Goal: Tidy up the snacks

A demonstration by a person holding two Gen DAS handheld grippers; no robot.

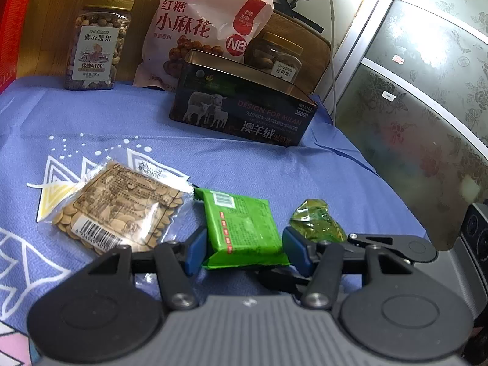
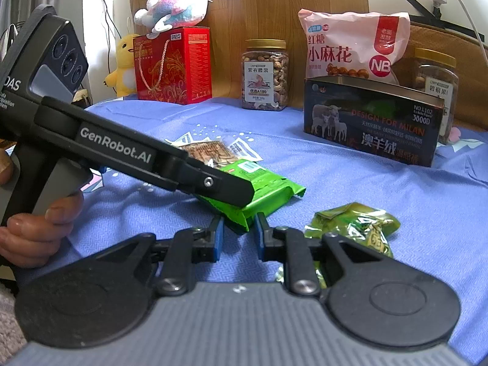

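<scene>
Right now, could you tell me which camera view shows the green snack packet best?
The left wrist view: the green snack packet lies unobstructed between its fingers. In the right wrist view, the left gripper covers part of it.

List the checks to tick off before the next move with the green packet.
1. Left claw astride the green packet, pads against both its long sides: ok.
2. Right claw around the packet's near corner, pads actually pressing: cannot tell.
3. Only one claw on the packet: not ok, both are at it.
4. Crumpled green wrapper free of the left claw's outer finger: cannot tell, it sits very close.
5. Sheep-print tin open on top: ok.
6. Blue cloth between packet and tin free of obstacles: ok.
</scene>
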